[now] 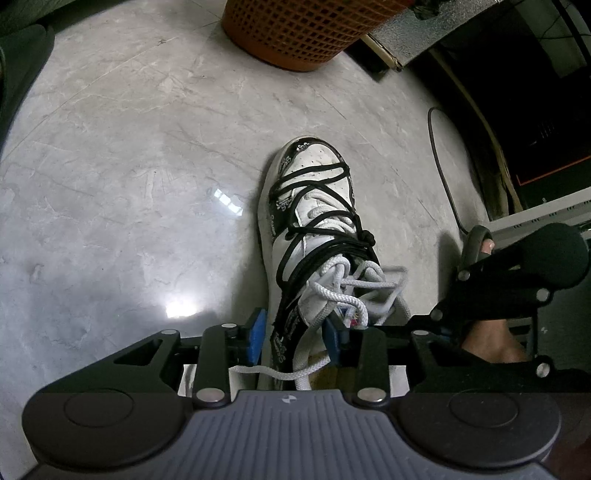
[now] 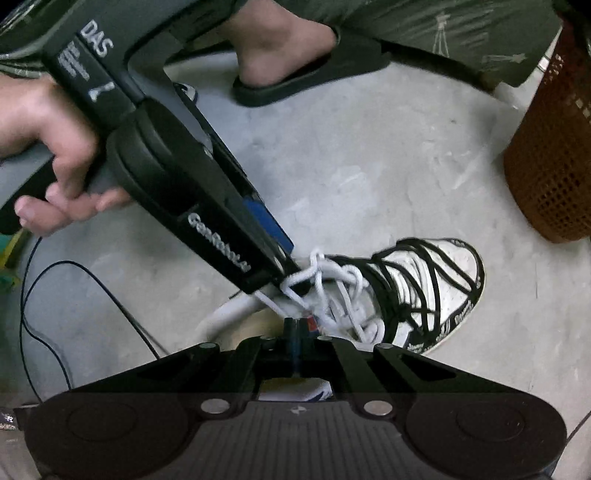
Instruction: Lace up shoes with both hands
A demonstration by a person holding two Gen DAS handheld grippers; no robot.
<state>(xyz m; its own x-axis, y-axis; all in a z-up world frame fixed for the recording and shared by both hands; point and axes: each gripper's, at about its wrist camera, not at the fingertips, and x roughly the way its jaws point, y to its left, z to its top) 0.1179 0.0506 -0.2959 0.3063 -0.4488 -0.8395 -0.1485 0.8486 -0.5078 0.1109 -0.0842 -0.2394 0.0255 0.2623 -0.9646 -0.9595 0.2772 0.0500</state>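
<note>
The floor (image 1: 129, 184) is gray and shiny, and it is filling most of both views. An orange basket (image 1: 295, 33) is standing on it, well past the toe of the shoe.

The shoe (image 1: 314, 206) is sitting on the floor, white with black trim. A black cord (image 1: 295, 184) is crossing over its top many times. A foot in a black sandal (image 2: 295, 74) is resting near the shoe.

A hand (image 2: 48, 147) is holding the left gripper (image 1: 295, 332) by its handle. Its blue pads (image 1: 258, 332) are standing apart, one on each side of the shoe's ankle part. The white lace (image 1: 343, 291) is bunching up in loops just ahead of them, and one flat end is running down between the pads. In the right view, the tip of this gripper is poking into the lace loops.

The right gripper (image 2: 295, 332) is just beside the back of the shoe. Its fingers are pressing close together. A bit of lace is lying right at their tip, but I cannot tell if they are pinching it.

A thin black wire (image 2: 74, 295) is curling on the floor nearby.
</note>
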